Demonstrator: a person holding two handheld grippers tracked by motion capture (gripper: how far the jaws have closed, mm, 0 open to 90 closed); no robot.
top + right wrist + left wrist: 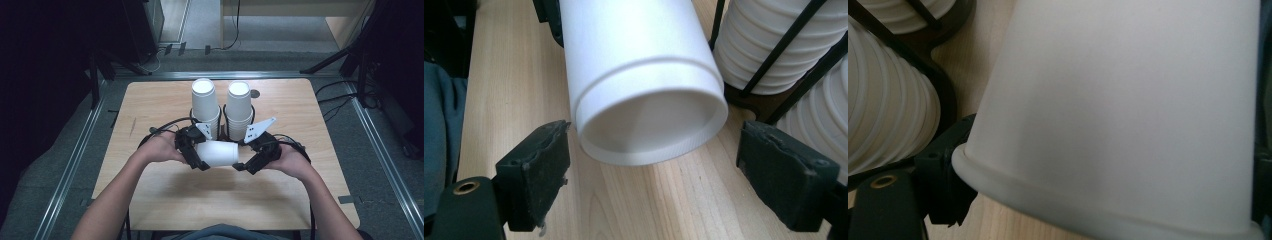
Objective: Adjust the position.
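A white paper cup [217,152] lies on its side in the air just above the wooden table [150,195], in front of two cup stacks. My left gripper [200,156] is shut on the cup's rim end; in the left gripper view the cup [1118,110] spans the space between the black pads [943,185]. My right gripper [245,163] stands open at the cup's other end. In the right gripper view the recessed base of the cup [649,125] faces the camera between the two pads [536,172], close to the left one, with a gap at the right.
Two tall stacks of upside-down white cups [206,107] [239,107] stand in black wire holders at the table's middle back, just behind the grippers. A small dark hole [255,93] marks the tabletop beyond them. Metal rails and stand legs [330,62] surround the table.
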